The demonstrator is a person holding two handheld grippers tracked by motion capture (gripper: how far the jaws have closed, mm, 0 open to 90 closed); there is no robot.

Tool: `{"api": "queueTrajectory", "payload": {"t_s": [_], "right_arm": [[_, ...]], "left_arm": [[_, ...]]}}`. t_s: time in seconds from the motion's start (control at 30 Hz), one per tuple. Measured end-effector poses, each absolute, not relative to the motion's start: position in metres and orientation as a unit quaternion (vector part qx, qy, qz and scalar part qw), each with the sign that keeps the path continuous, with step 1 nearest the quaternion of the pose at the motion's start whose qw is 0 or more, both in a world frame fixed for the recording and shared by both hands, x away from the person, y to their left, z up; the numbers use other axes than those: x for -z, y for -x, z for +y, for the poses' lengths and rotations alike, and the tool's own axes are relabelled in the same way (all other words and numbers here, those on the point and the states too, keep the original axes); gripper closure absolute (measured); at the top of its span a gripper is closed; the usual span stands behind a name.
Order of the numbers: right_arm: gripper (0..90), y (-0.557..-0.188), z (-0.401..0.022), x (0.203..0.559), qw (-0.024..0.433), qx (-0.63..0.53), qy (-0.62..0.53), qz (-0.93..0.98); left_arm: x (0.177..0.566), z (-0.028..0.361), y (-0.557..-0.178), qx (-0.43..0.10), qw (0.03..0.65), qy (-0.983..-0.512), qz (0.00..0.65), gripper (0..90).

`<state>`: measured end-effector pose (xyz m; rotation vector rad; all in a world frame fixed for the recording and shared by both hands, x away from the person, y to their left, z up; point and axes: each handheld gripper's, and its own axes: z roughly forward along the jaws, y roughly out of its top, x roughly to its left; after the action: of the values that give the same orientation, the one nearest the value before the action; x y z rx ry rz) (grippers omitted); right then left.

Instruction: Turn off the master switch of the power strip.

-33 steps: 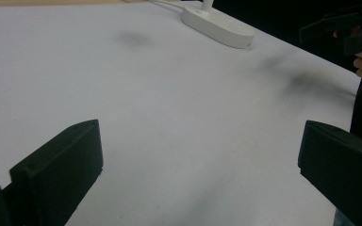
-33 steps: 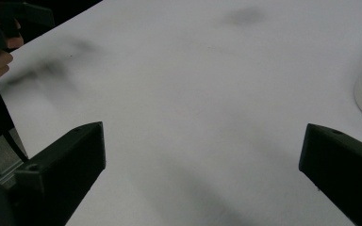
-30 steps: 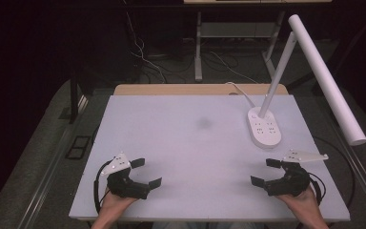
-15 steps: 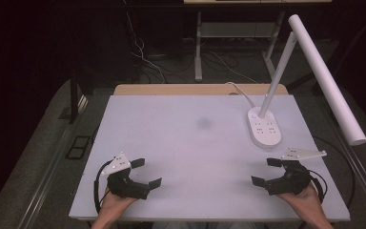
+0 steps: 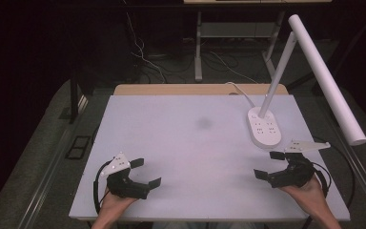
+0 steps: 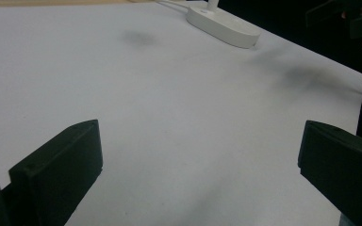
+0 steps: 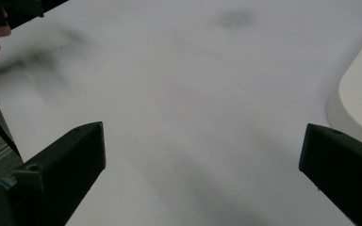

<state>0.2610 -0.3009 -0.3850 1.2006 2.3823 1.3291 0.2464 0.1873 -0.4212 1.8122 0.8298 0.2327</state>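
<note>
My left gripper rests near the front left of the white table, held in a hand, jaws wide apart with nothing between them. In the left gripper view the left gripper frames bare tabletop. At the front right my right gripper is also open and empty, pointing toward the table's middle. The right gripper shows its two black jaws spread over bare white surface in the right gripper view.
A white desk lamp stands at the back right, its flat base just beyond my right gripper and its long tube head reaching over the right edge. The base appears far off in the left gripper view and at the right edge in the right gripper view. A faint dark smudge marks the table.
</note>
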Motion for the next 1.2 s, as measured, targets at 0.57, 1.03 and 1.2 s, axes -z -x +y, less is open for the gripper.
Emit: {"api": "queueTrajectory", "payload": {"t_s": [0.57, 1.03, 1.2], "right_arm": [[0.6, -0.289, -0.3, 0.368, 0.09, -0.43, -0.401, 0.804], [0.6, -0.315, -0.292, 0.36, 0.097, -0.409, -0.401, 0.814], [0.6, -0.325, -0.289, 0.359, 0.103, -0.402, -0.402, 0.816]], "left_arm": [[0.421, 0.187, -0.246, -0.097, 0.538, -0.761, 0.35, 0.0], [0.421, 0.189, -0.247, -0.097, 0.539, -0.759, 0.351, 0.0], [0.421, 0.19, -0.248, -0.097, 0.539, -0.759, 0.351, 0.0]]}}
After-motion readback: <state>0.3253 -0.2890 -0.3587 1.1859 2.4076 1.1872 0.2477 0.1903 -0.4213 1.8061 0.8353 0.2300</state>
